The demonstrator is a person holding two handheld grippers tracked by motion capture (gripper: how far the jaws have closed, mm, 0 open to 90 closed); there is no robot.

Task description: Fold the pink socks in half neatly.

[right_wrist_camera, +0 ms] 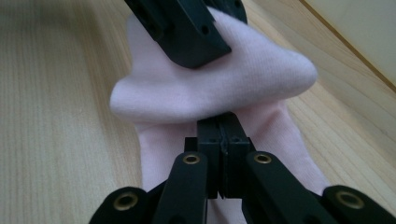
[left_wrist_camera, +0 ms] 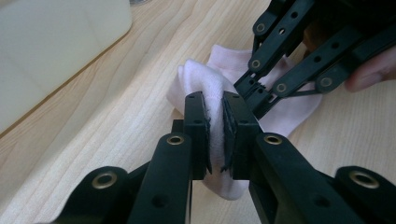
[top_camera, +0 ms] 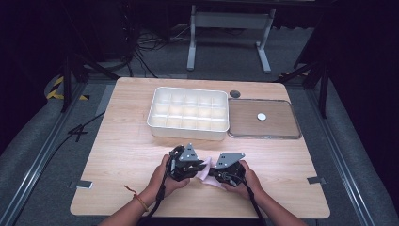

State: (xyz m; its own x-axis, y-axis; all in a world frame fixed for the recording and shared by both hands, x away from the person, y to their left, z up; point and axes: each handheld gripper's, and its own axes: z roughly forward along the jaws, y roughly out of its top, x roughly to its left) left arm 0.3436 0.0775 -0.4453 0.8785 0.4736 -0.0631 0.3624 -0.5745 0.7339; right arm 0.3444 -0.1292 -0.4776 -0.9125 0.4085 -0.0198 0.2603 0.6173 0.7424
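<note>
Pale pink soft cloth sock (top_camera: 205, 172) near front edge of light wooden table (top_camera: 122, 155), between both grippers.
Left gripper (left_wrist_camera: 214, 122): jaws pinching bunched fold of sock, cloth filling narrow gap between them.
Right gripper (right_wrist_camera: 223, 140): jaws pressed nearly together on thin layer of sock; in high view at (top_camera: 214, 172).
Sock partly lifted, lower end on table.
White plastic compartment box (top_camera: 188, 113) at table's middle far side; clear flat lid (top_camera: 263, 118) just beside it on right, small white round disc (top_camera: 261, 116) on lid.
</note>
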